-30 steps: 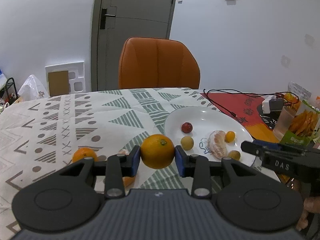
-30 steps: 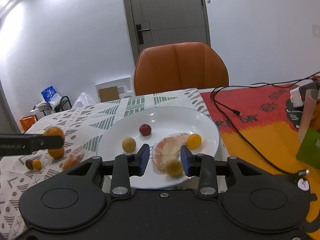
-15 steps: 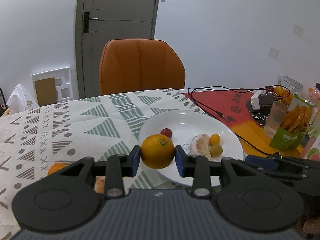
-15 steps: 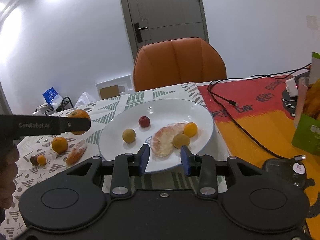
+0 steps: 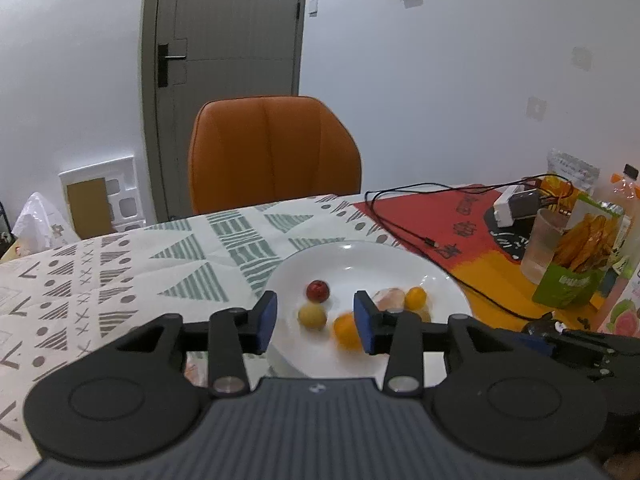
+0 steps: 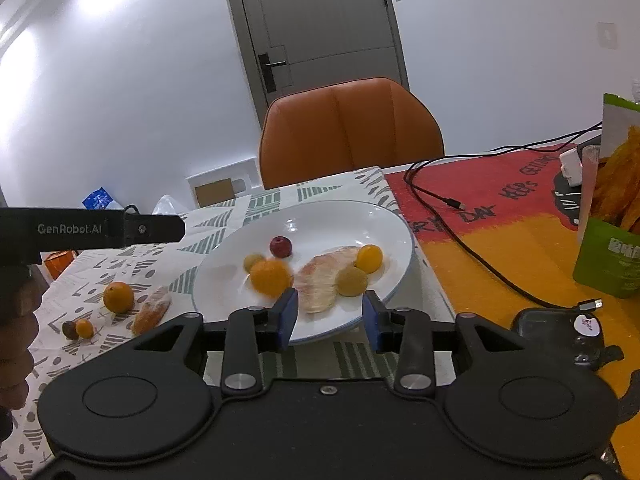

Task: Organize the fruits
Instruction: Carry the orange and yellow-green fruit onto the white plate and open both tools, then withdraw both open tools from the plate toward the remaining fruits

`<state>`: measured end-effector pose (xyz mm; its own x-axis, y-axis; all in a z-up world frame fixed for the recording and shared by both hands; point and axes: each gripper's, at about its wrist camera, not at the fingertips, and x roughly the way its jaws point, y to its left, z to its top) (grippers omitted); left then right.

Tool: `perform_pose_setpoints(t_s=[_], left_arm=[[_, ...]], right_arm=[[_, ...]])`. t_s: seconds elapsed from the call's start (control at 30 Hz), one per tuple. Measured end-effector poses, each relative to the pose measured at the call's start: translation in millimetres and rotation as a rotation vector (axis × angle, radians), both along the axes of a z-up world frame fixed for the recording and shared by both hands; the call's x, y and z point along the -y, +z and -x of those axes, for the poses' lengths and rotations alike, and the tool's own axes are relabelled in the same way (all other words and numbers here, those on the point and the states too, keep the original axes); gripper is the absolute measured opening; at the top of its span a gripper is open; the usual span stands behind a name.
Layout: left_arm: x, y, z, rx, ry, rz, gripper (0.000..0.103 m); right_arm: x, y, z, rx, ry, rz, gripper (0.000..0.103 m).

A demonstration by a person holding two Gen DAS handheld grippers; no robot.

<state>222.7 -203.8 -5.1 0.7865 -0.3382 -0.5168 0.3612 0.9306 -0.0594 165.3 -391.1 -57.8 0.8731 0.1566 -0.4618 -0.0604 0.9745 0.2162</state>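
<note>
- White plate (image 6: 400,232) is seen on the patterned cloth (image 5: 120,272), beside the red-and-orange mat (image 6: 500,280).
- Orange (image 6: 270,277) is seen blurred on the plate, near its left front; in the left wrist view it (image 5: 346,331) shows just inside the right blue pad, not gripped.
- Left gripper (image 5: 315,322) is held spread wide above the plate's near rim, with nothing between its fingers.
- Right gripper (image 6: 330,320) is likewise parted and empty, at the plate's front edge.
- Also noted on the plate: a red fruit (image 6: 280,247), a peeled segment (image 6: 326,280), three small yellow fruits.
- Off the plate, on the cloth at left: a second orange (image 6: 118,297), a segment (image 6: 152,312), two small fruits (image 6: 78,329).
- Orange chair (image 5: 272,152) is seen behind the table.
</note>
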Motion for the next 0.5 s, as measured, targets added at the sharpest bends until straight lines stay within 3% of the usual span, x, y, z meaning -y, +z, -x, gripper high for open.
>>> perform_pose_setpoints(t_s=[0.23,0.4,0.5], left_arm=[[-23.1,-0.1,3.6,-0.004,0.062,-0.019,0.06],[-42.5,1.9,8.0,0.005,0.091,-0.011,0.077],[-53.5,2.0,9.8,0.01,0.12,-0.011,0.081]], right_arm=[[-8.4,0.0,-0.6,0.003,0.017,-0.003,0.044],[-16.9,0.1,-2.2,0.009,0.029,-0.001,0.048],[-22.2,1.5,-1.7,0.017,0.035,0.0,0.06]])
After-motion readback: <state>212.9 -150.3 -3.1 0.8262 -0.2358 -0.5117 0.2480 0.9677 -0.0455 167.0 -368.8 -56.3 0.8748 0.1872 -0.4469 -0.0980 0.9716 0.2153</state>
